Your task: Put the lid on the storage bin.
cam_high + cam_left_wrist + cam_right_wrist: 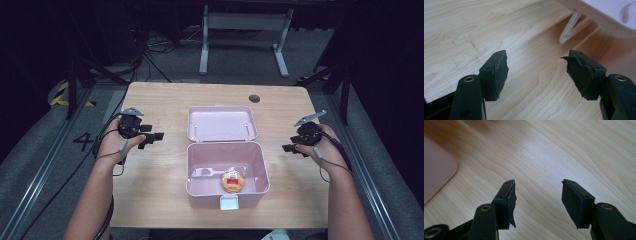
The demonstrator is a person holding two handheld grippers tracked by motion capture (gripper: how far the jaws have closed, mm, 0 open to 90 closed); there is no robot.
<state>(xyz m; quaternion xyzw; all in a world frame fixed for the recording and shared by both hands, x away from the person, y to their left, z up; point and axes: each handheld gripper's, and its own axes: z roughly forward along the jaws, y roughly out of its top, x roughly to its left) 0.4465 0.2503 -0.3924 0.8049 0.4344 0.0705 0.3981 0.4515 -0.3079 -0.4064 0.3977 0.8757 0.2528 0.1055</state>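
Pink lunch box (227, 172) sits open mid-table (155, 200) in high view, lid (221, 123) flat behind it, round orange item (233, 181) inside near the front wall. Left gripper (156, 136) and right gripper (286, 148) held well apart, either side of box. Left gripper view: jaws wide, empty, over wood (499, 30); box edge (604, 15) top right. Right gripper view: jaws wide, empty, pink corner (436, 170) at left.

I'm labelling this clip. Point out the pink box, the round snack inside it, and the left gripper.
pink box (194, 172), high view, left wall of the base.
round snack (233, 181), high view, middle of its top.
left gripper (156, 136), high view, between its fingertips.
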